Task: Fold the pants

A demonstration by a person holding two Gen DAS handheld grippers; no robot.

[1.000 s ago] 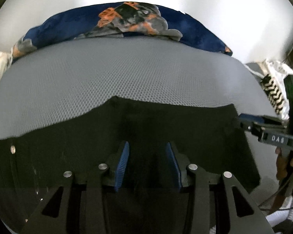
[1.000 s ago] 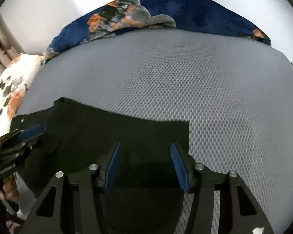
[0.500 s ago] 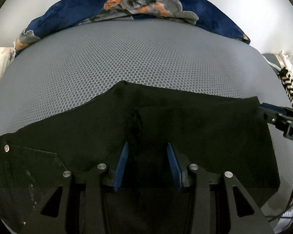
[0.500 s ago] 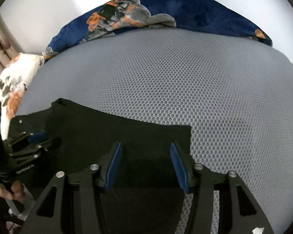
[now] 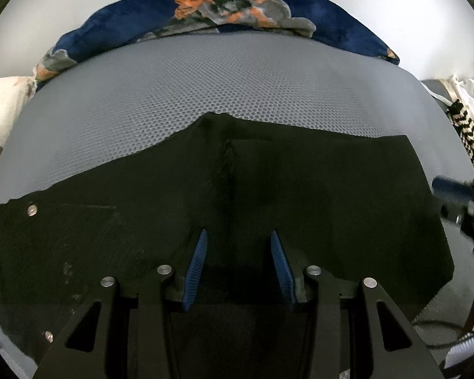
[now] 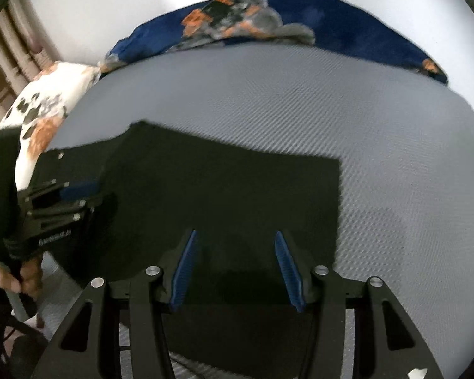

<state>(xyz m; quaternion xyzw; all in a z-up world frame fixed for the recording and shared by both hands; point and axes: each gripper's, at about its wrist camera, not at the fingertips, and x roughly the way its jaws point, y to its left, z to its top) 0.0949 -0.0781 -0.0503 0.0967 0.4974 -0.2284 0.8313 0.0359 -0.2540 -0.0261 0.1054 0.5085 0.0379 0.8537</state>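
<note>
Black pants (image 5: 300,189) lie flat on the grey mesh mattress (image 5: 205,79), with a crotch seam in the middle and metal snaps at the left end. My left gripper (image 5: 238,233) hovers over their middle, pads apart, nothing pinched. My right gripper (image 6: 235,233) is open above the pants (image 6: 221,189) near their square right corner. Each gripper shows in the other's view: the right gripper (image 5: 448,189) at the pants' right edge, the left gripper (image 6: 79,188) over the left part, held by a hand (image 6: 12,278).
A dark blue blanket (image 5: 237,15) with orange and grey print lies bunched along the mattress's far edge. A white flowered pillow (image 6: 41,110) sits at the left. A black-and-white zigzag cloth (image 5: 467,139) and cables (image 5: 442,331) lie past the right edge.
The left wrist view now takes in more of the pants, with seam and snaps showing. In the right wrist view the pants' corner has slid right and up, and the left gripper looks nearer.
</note>
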